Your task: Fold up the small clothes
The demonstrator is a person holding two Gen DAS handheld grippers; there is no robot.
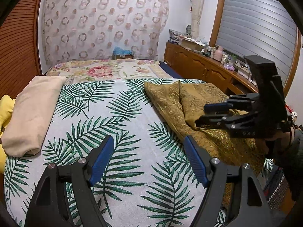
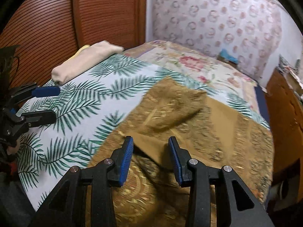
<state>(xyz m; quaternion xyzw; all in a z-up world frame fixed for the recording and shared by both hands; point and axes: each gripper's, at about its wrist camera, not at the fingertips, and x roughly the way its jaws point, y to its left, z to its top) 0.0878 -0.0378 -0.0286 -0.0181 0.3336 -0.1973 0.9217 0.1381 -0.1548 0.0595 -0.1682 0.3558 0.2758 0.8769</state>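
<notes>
A bed fills both views, covered near the camera by a white sheet point(image 1: 130, 124) printed with green palm leaves and further back by a floral bedspread point(image 1: 106, 69). Behind it a curtain point(image 1: 102, 22) with pink rings and dots hangs on the wall. A ribbed wooden door point(image 1: 17, 43) stands at the left, and a wooden cabinet point(image 1: 200, 64) cluttered with small items runs along the right under a window with closed blinds point(image 1: 255, 28).

A crumpled golden-brown patterned garment point(image 1: 189, 104) lies on the right side of the leaf sheet. A folded beige cloth point(image 1: 32, 111) rests at the sheet's left edge, with something yellow point(image 1: 5, 109) beside it.

The left gripper point(image 1: 148, 141) hovers above the bare sheet, just left of the garment, its blue-padded fingers spread wide and holding nothing. The right gripper point(image 2: 150, 141) hangs low over the garment, pointed down at its folds; its jaws are parted, with cloth visible between them but not pinched. In the left view the right gripper point(image 1: 208, 115) sits directly over the garment's middle, seen from the side. The right view is motion-blurred, so fine contact with the fabric cannot be told.
</notes>
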